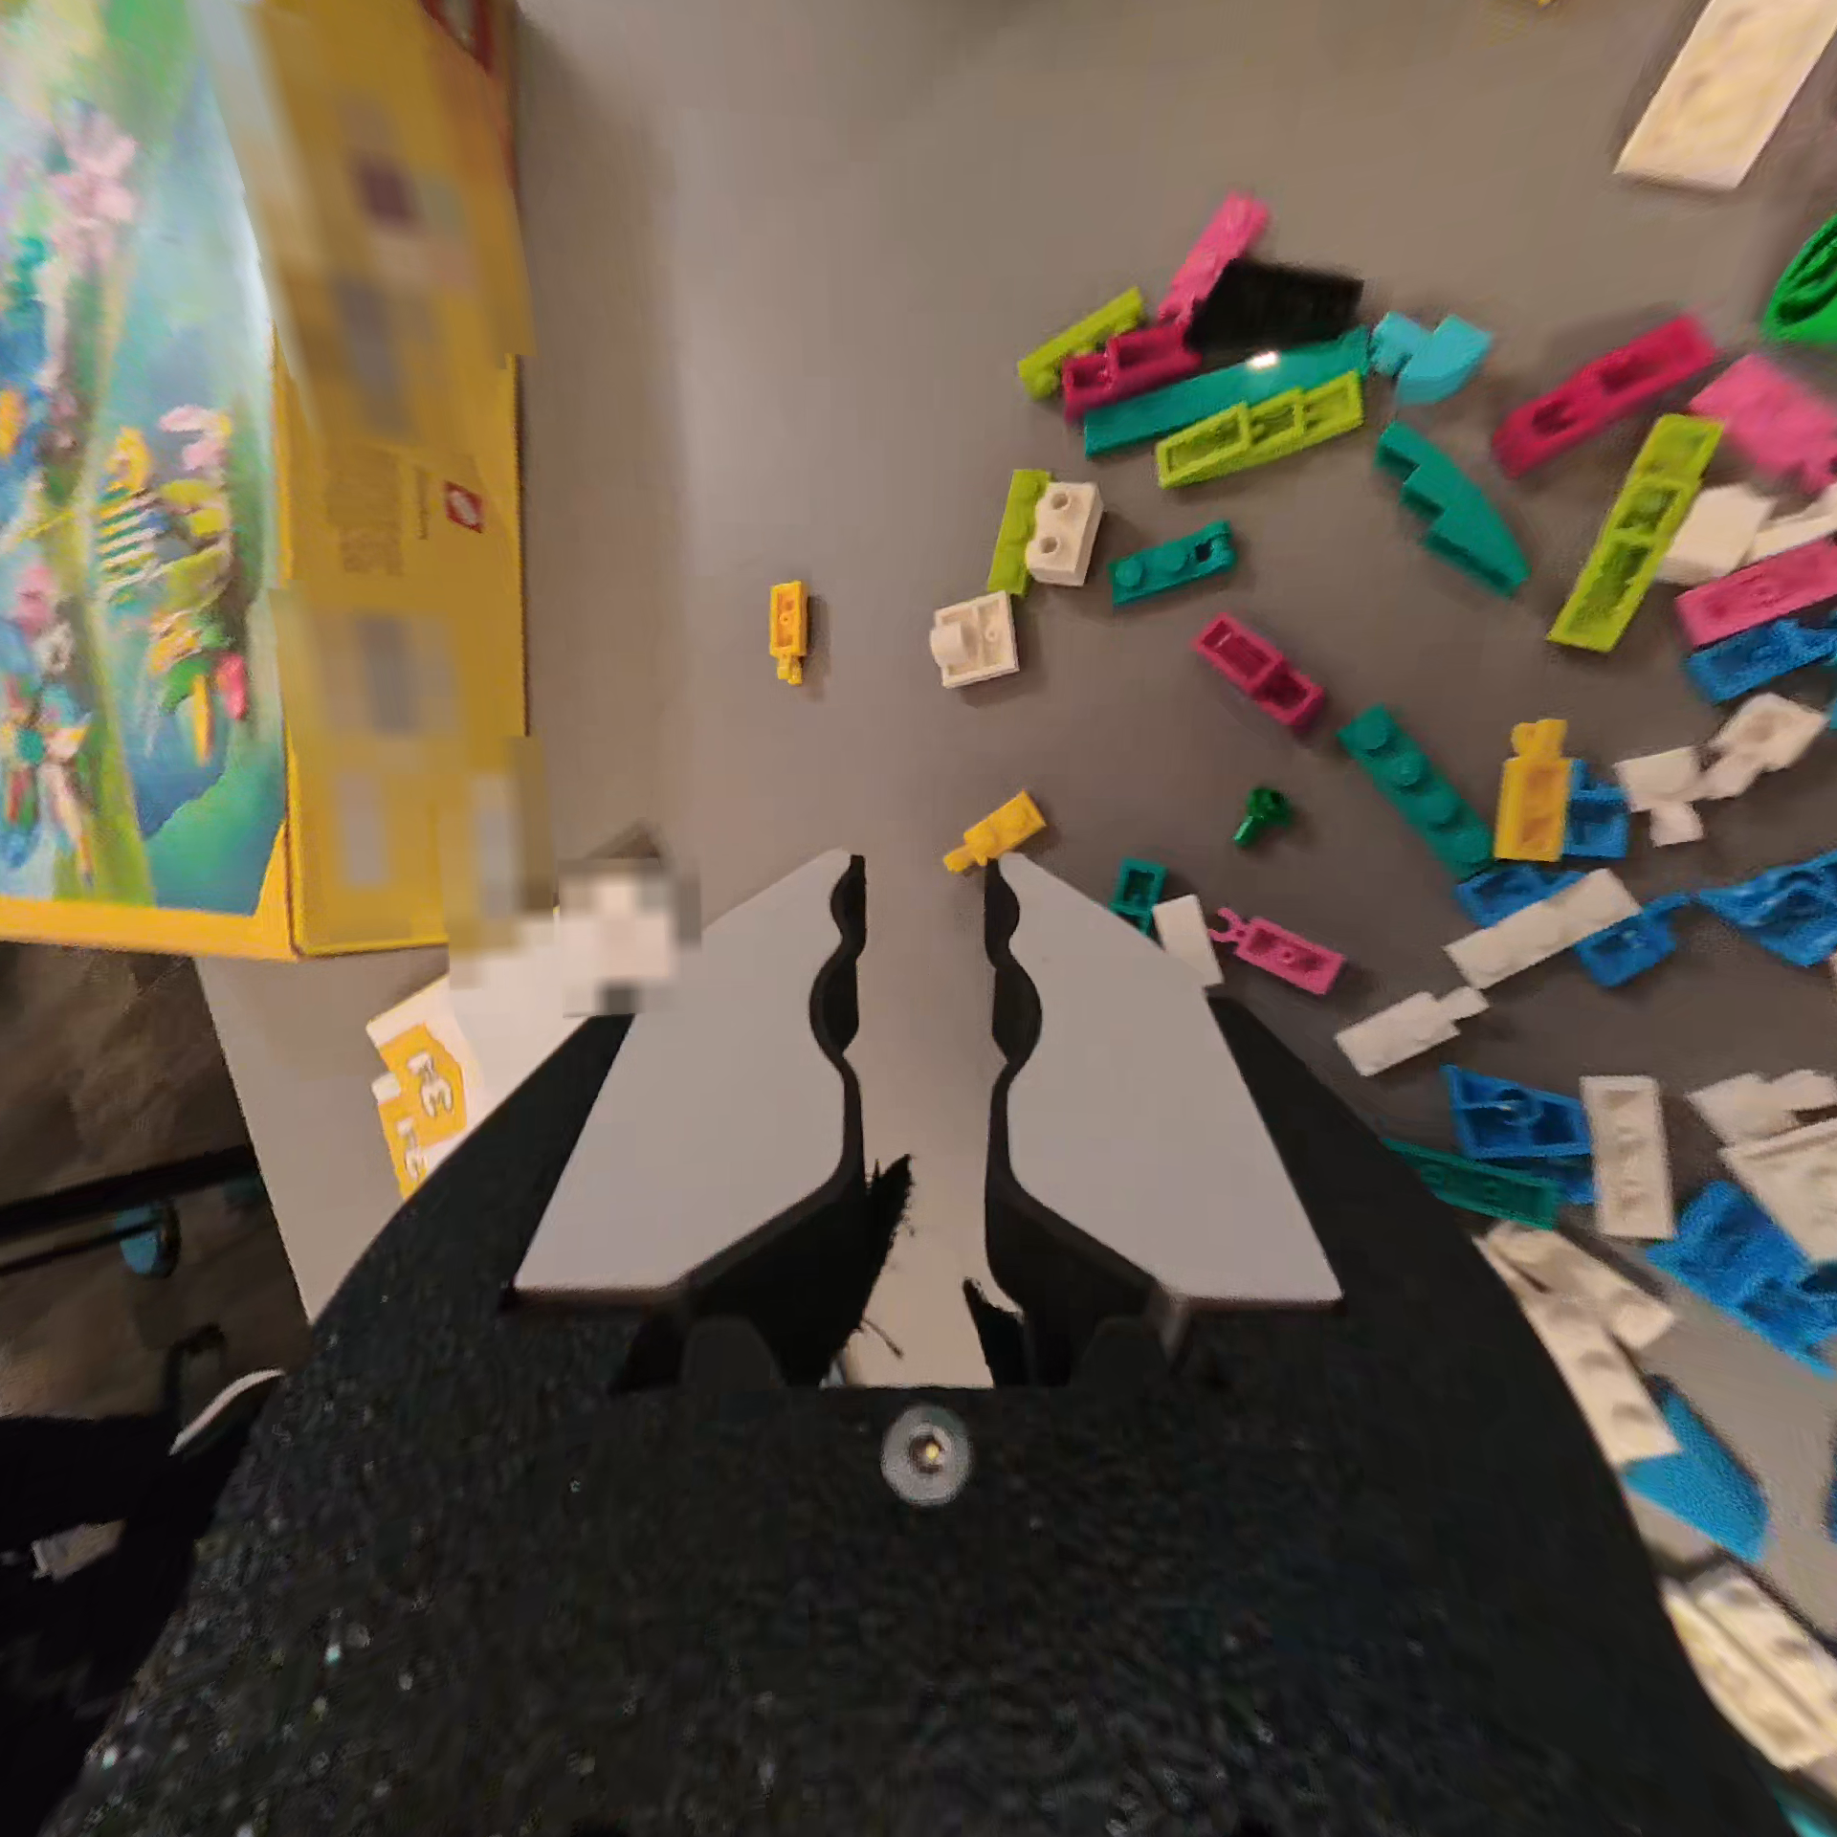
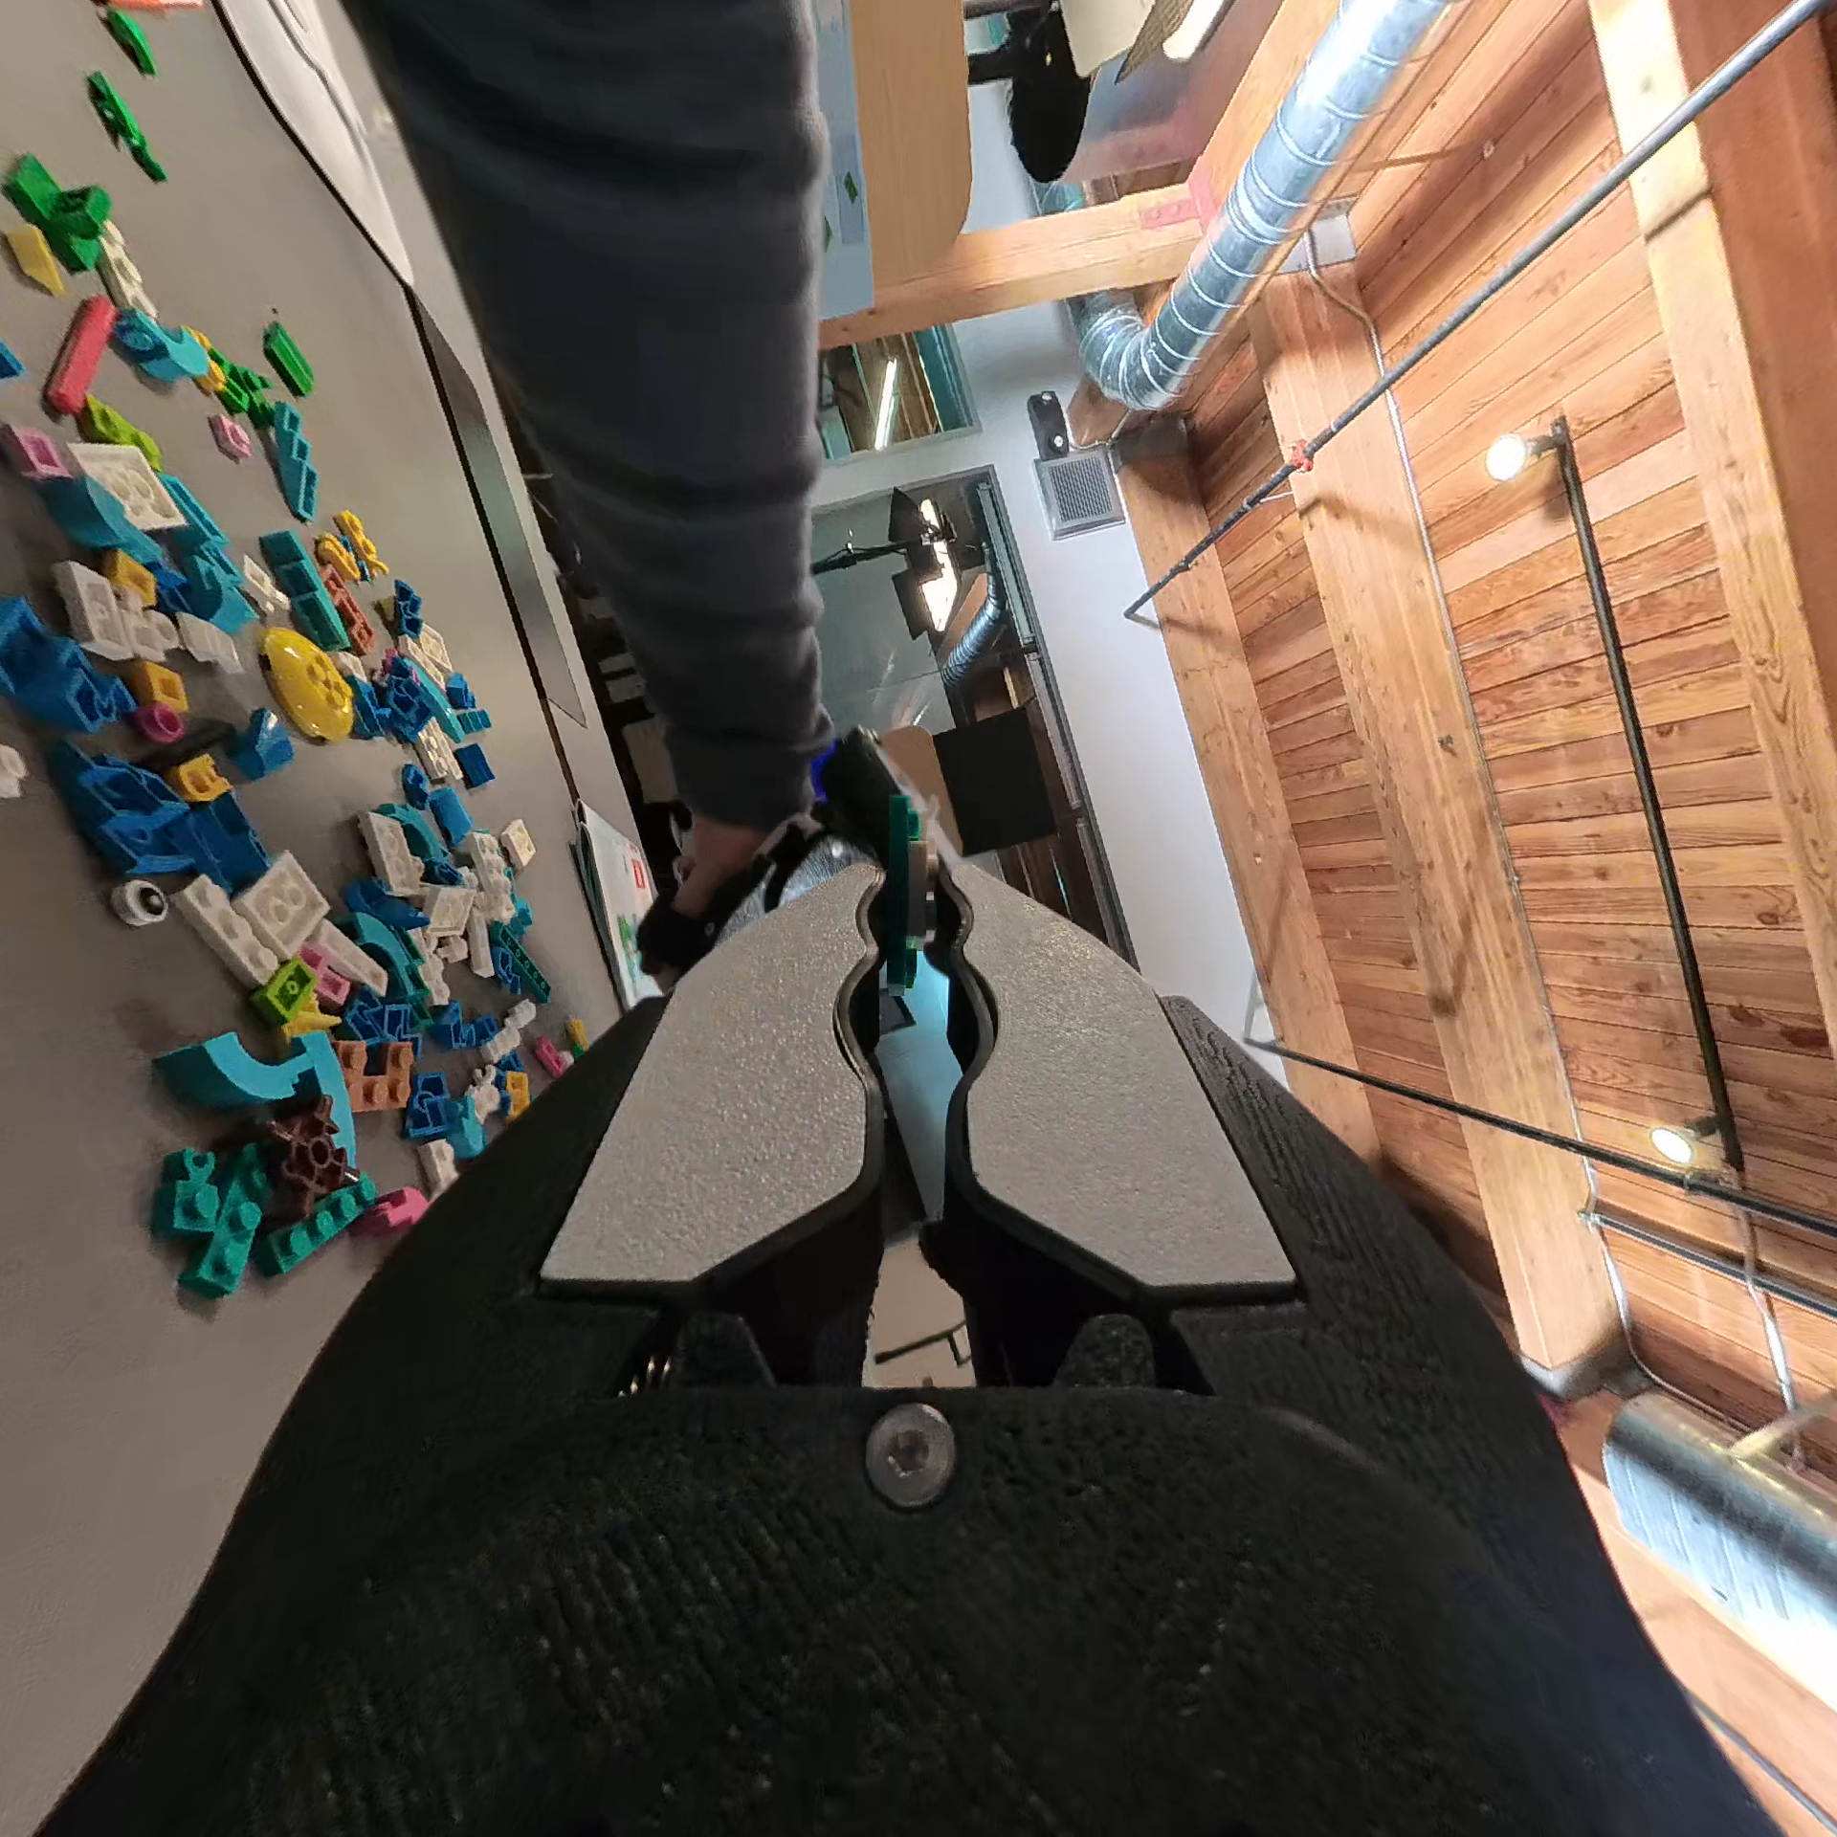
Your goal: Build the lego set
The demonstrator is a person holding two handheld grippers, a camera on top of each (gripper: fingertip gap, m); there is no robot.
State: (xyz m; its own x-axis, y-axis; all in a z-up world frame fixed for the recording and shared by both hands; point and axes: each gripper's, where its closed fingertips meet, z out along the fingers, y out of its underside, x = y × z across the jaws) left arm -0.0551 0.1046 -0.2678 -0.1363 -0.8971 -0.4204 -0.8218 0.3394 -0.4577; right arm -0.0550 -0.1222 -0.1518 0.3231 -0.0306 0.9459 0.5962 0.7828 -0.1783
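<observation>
In the left wrist view my left gripper [image 1: 924, 875] is open and empty above the grey table [image 1: 795, 298]. A small yellow clip piece [image 1: 997, 831] lies just past its right fingertip. Another yellow clip piece [image 1: 788, 628] lies farther ahead. Loose bricks in lime, pink, teal, blue and white [image 1: 1491, 696] spread over the right side. In the right wrist view my right gripper [image 2: 910, 900] is tipped sideways, off the table, and shut on a small teal and tan brick assembly [image 2: 905, 885]. A person's sleeved arm [image 2: 656, 398] and the other gripper show beyond it.
The yellow set box [image 1: 378, 497] stands at the left, with paper sheets [image 1: 427, 1074] by the table edge. In the right wrist view a big pile of bricks [image 2: 249, 746] with a yellow dish [image 2: 306, 684] covers the table at left. A wooden wall and a duct fill the right.
</observation>
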